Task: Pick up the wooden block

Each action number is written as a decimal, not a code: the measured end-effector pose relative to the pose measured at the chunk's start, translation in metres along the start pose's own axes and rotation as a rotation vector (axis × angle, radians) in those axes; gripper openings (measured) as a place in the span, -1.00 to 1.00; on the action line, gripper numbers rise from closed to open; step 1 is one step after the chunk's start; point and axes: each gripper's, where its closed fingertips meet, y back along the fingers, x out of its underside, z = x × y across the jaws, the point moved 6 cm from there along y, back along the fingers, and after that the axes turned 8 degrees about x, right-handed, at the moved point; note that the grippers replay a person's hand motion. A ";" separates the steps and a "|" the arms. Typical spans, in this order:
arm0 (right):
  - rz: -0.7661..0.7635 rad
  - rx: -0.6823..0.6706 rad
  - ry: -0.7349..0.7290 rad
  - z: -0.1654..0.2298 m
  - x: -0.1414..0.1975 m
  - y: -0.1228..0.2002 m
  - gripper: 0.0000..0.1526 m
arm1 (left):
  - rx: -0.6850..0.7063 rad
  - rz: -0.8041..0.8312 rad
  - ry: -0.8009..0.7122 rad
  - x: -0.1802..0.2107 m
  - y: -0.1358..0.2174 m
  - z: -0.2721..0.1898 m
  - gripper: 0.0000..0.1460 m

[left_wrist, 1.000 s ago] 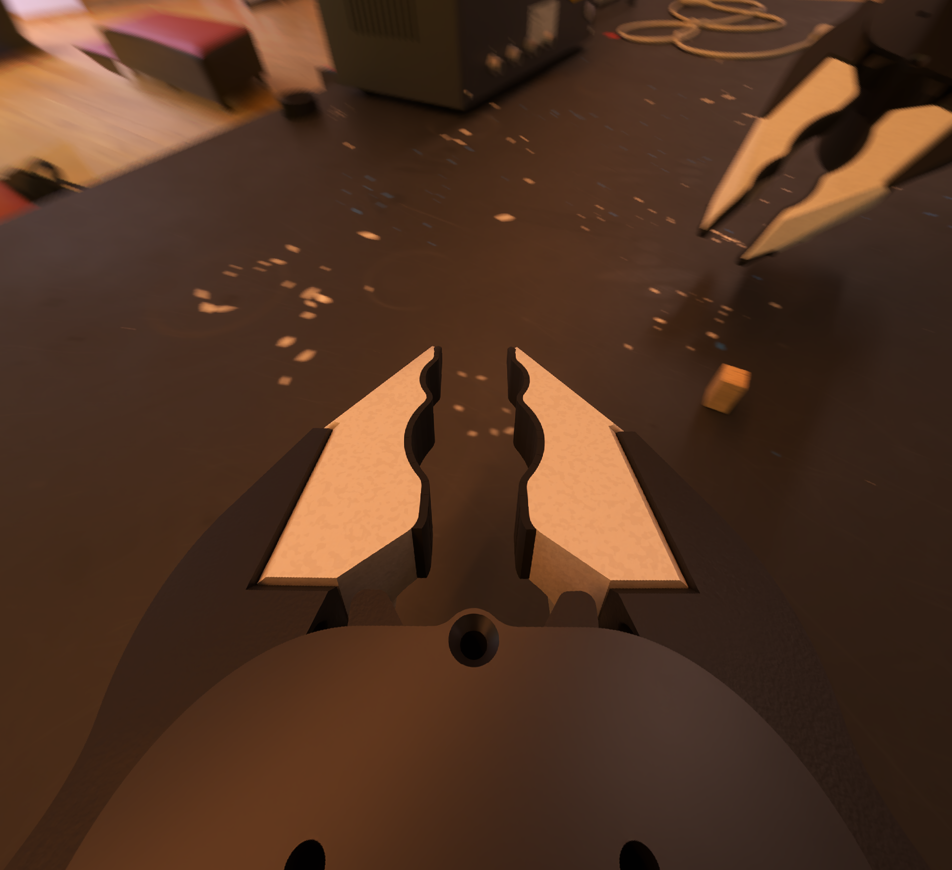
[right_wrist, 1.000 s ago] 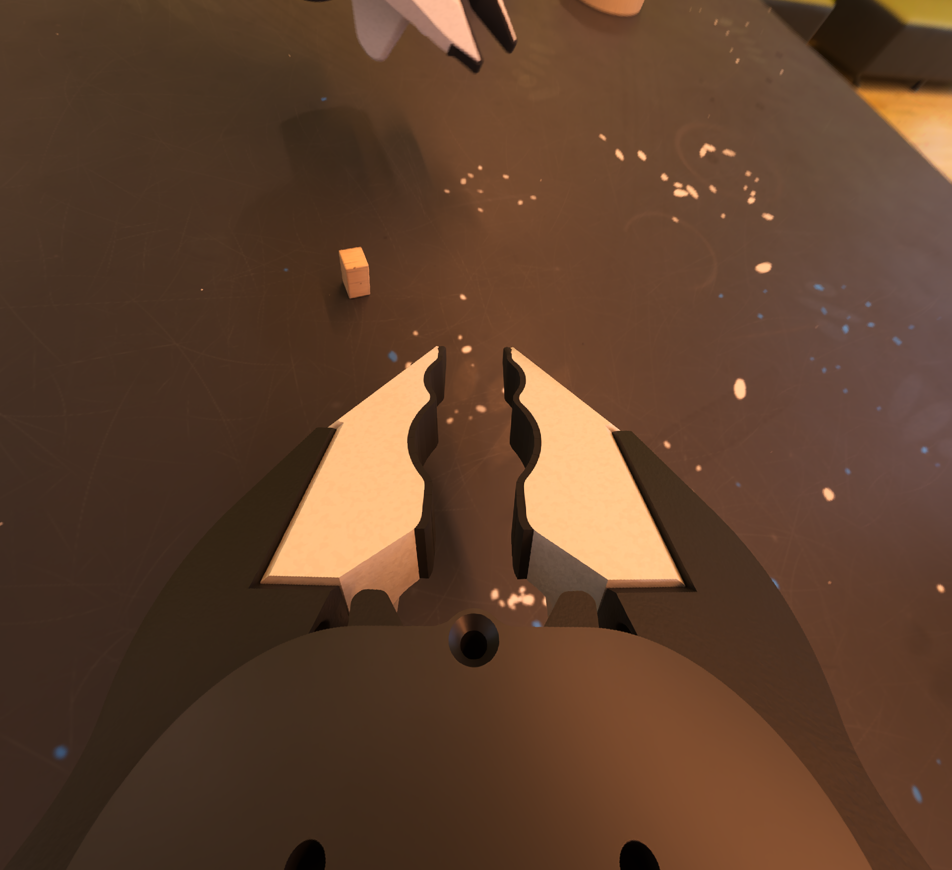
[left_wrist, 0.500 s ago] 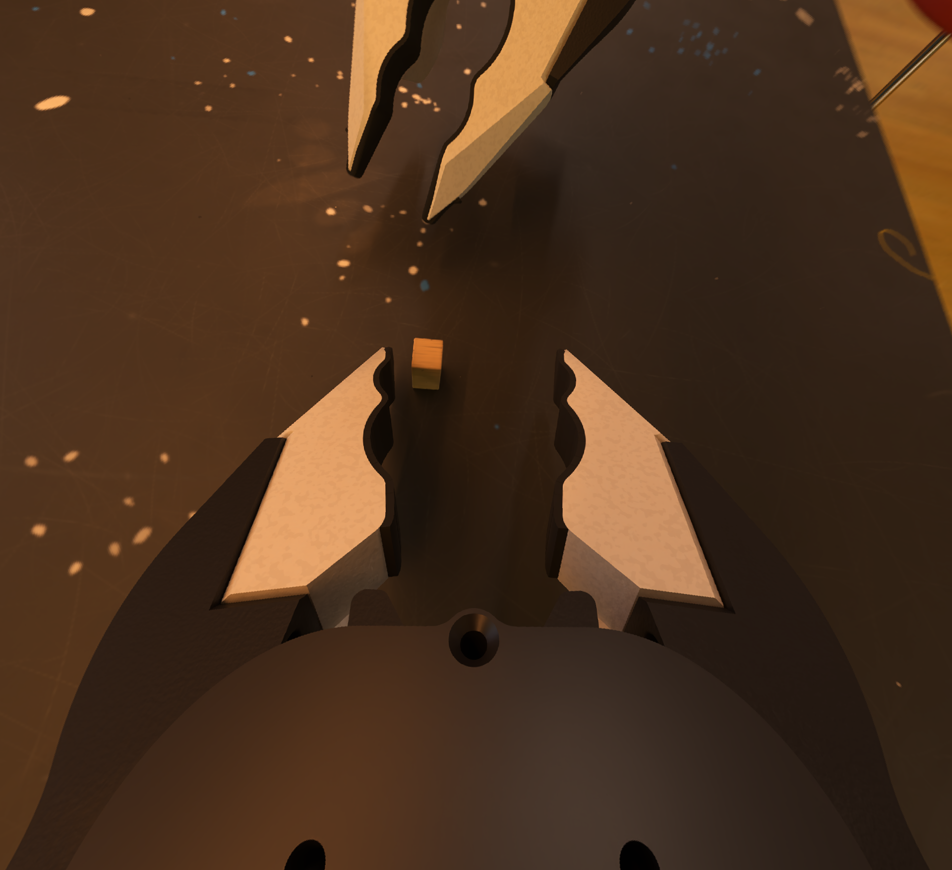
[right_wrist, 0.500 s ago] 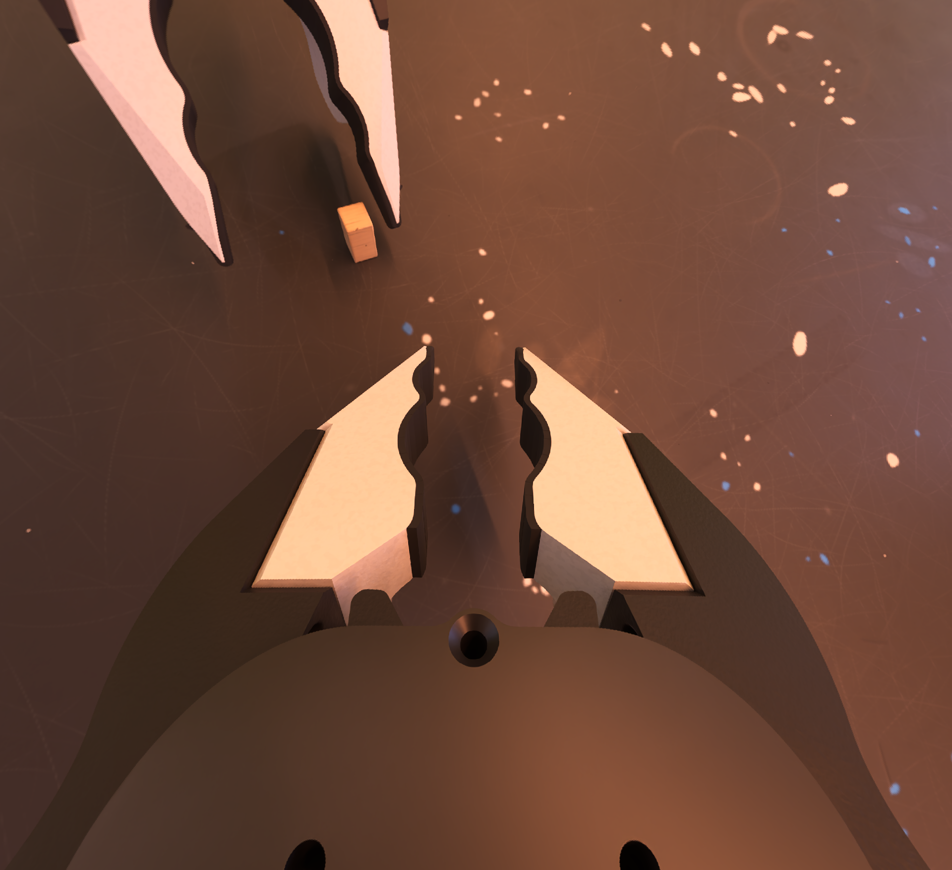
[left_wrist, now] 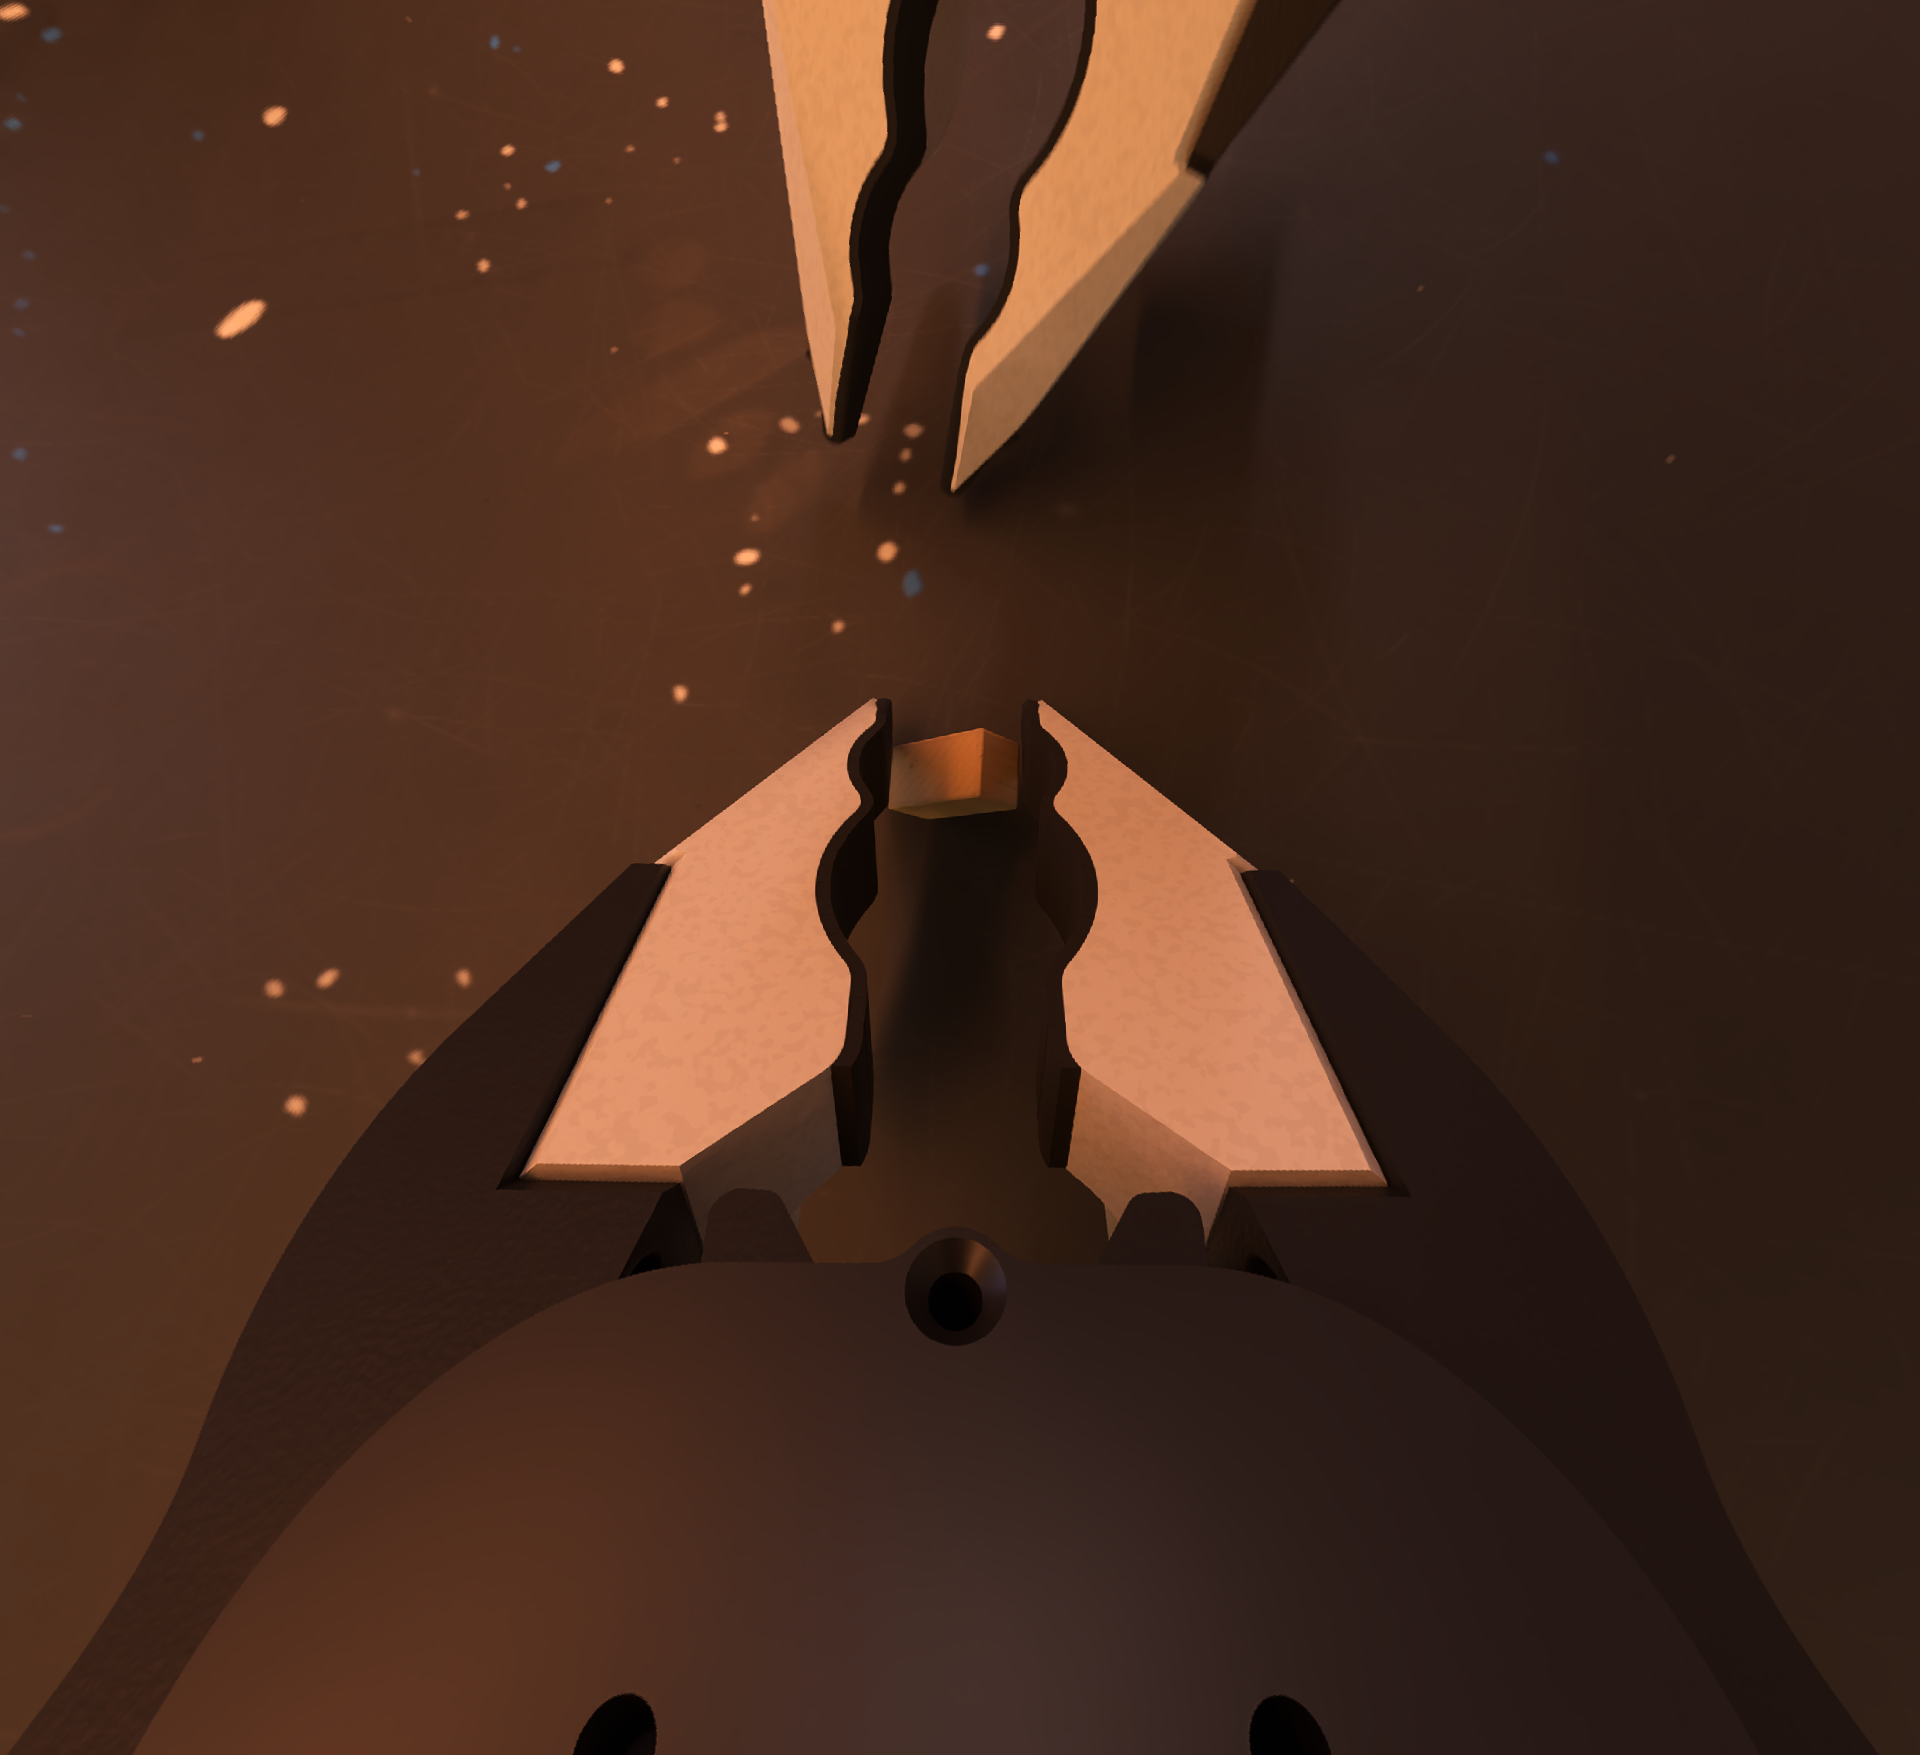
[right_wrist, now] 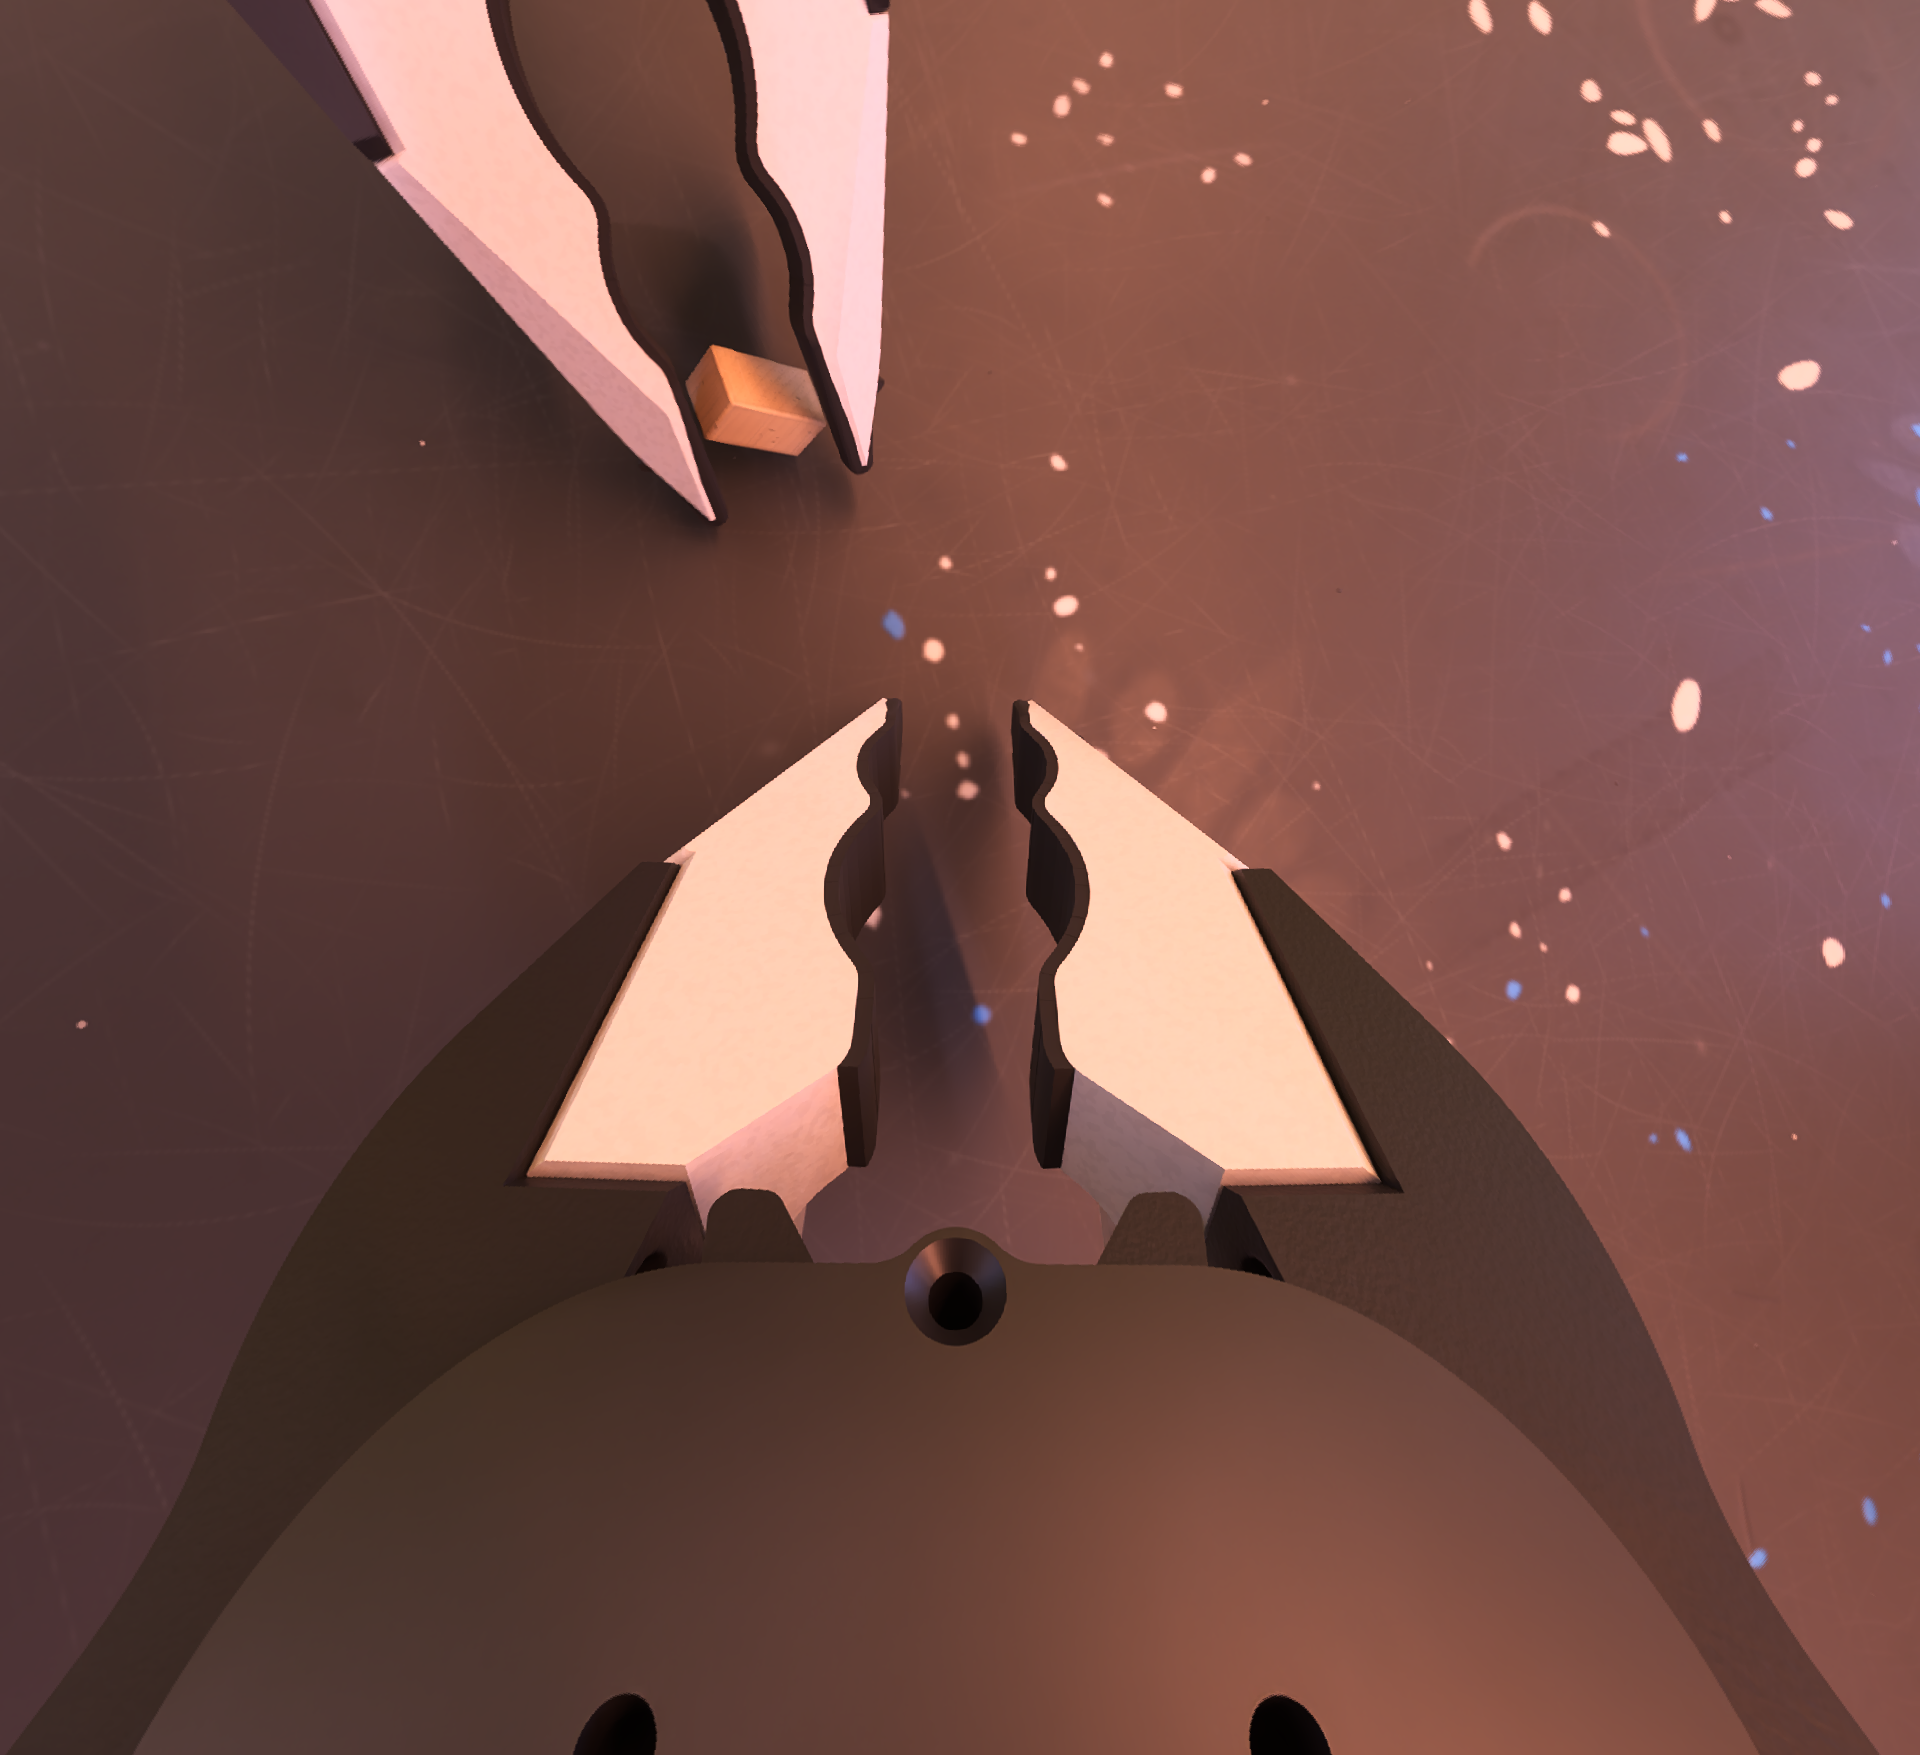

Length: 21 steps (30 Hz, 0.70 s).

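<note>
The small wooden block (left_wrist: 951,770) sits between the tips of my left gripper (left_wrist: 956,708), whose jaws are closed against both of its sides, low over the dark table (left_wrist: 416,666). In the right wrist view the same block (right_wrist: 753,412) shows pinched between the left gripper's fingertips (right_wrist: 784,490) at upper left. I cannot tell whether it is off the table. My right gripper (right_wrist: 956,708) is empty with a narrow gap between its jaws. It faces the left gripper and shows in the left wrist view (left_wrist: 894,464), a short way beyond the block.
The dark table top (right_wrist: 1351,562) is scratched and speckled with pale and blue paint flecks (right_wrist: 1683,703). The two grippers point at each other, tips close together. Nothing else stands nearby in either view.
My left gripper moved forward around the block and closed on it; half a second ago its jaws were wide with the block just ahead. The right gripper has drawn closer.
</note>
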 end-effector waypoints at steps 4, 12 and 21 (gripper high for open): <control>-0.071 0.018 -0.102 -0.016 0.000 0.011 -0.71 | -0.029 -0.027 -0.077 0.004 0.009 0.007 -0.68; -0.181 -0.177 -0.352 -0.029 0.009 0.022 -0.46 | -0.111 -0.137 -0.200 0.004 0.034 0.013 -0.68; -0.379 -0.103 -0.084 -0.022 -0.006 0.031 -0.39 | 0.113 -0.254 -0.132 0.003 0.041 0.001 -0.68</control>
